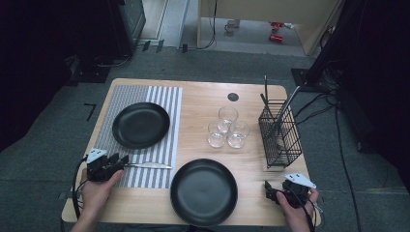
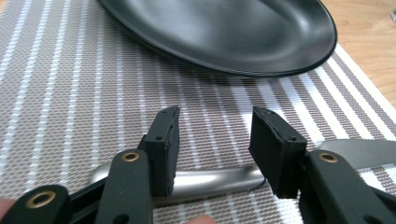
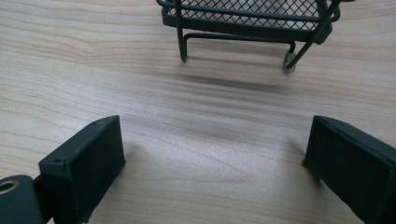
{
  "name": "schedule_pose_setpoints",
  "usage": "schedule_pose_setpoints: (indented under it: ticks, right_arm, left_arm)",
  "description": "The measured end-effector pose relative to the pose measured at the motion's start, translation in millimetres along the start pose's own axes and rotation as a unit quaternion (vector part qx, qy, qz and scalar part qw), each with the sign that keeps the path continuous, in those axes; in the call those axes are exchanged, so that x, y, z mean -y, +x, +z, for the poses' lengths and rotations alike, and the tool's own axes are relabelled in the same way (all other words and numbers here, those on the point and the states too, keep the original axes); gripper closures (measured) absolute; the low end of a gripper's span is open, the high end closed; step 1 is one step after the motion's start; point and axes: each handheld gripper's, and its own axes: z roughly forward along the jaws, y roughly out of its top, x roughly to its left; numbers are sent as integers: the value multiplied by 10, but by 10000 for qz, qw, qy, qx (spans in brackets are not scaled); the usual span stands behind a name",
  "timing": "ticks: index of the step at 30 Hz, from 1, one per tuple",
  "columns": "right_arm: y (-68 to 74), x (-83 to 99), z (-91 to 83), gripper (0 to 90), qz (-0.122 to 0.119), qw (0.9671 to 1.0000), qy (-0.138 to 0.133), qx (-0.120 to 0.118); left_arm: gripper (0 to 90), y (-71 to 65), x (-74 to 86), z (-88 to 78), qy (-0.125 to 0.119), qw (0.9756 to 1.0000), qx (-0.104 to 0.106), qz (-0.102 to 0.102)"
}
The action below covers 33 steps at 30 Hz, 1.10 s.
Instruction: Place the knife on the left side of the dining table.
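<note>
On the striped placemat [image 1: 145,140] just below the far black plate [image 1: 140,124] lies a table knife [image 1: 147,166], stiff, thin, slick steel best pinched across its rounded handle [image 2: 210,179], which the left claw [image 2: 215,149] straddles with pads apart, while the right claw [image 3: 212,158] rests wide open on the tabletop [image 3: 187,107].

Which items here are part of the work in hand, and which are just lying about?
In hand: left gripper, jaws apart astride the knife handle; striped placemat; black plate on it.
Lying about: second black plate, three glasses, wire caddy, right gripper.
</note>
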Motion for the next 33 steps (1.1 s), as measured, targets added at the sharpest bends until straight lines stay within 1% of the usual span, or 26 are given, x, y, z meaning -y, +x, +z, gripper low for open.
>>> schedule_pose_setpoints:
  ticks: [2,4,6,10,17,19,24,26,28,31,33]
  right_arm:
    - [-1,-2,2,37,-6,10000,0,0]
    - [0,-4,5,34,-5,10000,4,0]
    - [1,-4,5,34,-4,10000,4,0]
    - [2,-6,8,28,-8,10000,12,-1]
    - [1,-6,10,28,-18,10000,9,-4]
    - [1,-7,10,28,-18,10000,8,-5]
    - [5,-11,15,18,-2,10000,33,7]
    - [5,-11,15,17,-5,10000,32,8]
    - [4,-12,18,13,-5,10000,33,17]
    - [4,-13,17,6,19,10000,47,32]
    - [2,-13,19,5,21,10000,48,38]
  left_arm:
    - [519,-49,-3,27,12,10000,-15,87]
    - [504,-83,4,38,35,9997,-66,219]
    - [506,-102,12,40,86,9995,-43,300]
    - [504,-120,22,36,131,9992,-59,376]
    - [497,-120,36,21,132,9993,-1,360]
    - [484,-103,35,17,127,9994,84,319]
    - [411,-99,39,-17,-42,9989,133,437]
    - [389,-99,39,-45,-85,9989,149,437]
    - [337,-106,25,-74,33,9990,155,429]
    - [277,-125,16,-117,153,9984,151,527]
    - [204,-124,11,-126,239,9982,191,507]
